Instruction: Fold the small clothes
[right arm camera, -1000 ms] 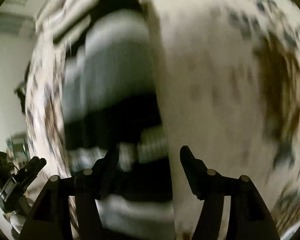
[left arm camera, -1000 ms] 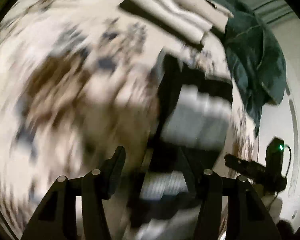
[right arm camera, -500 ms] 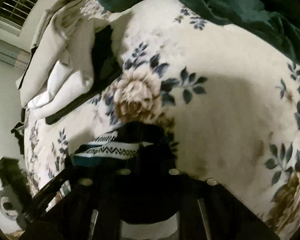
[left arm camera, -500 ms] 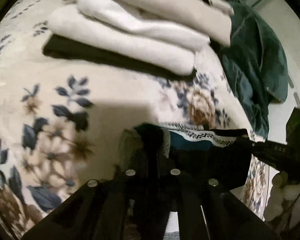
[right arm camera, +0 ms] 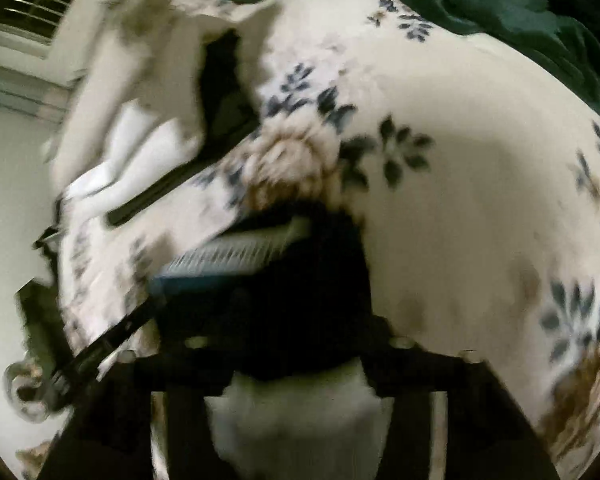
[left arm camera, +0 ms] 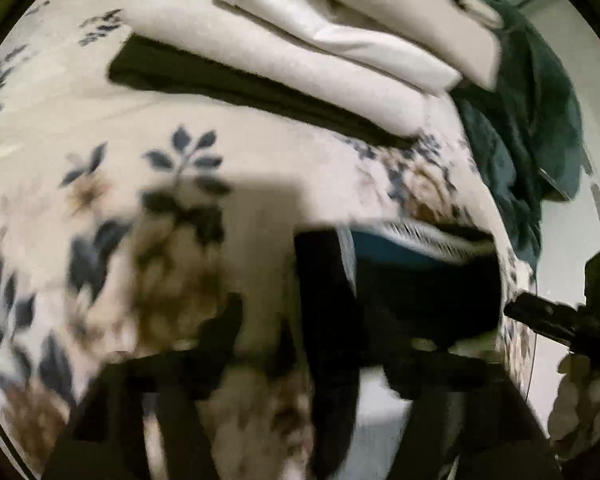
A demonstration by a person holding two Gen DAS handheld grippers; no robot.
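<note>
A small black garment (left arm camera: 420, 292) with a white zigzag band and a blue stripe lies folded over on the floral blanket (left arm camera: 100, 200). It also shows in the right wrist view (right arm camera: 292, 280). My left gripper (left arm camera: 320, 344) is open, its fingers spread either side of the garment's left edge. My right gripper (right arm camera: 292, 344) is open over the garment's right edge, fingers spread wide. Both views are blurred by motion.
A stack of folded cream and white clothes on a black one (left arm camera: 300, 52) lies further back on the blanket; it also shows in the right wrist view (right arm camera: 132, 128). A dark green blanket (left arm camera: 532, 128) is heaped at the far side (right arm camera: 480, 8).
Half a second ago both grippers were shut on the black garment's edge. Now both have opened and let it go, and the garment rests folded on the blanket.
</note>
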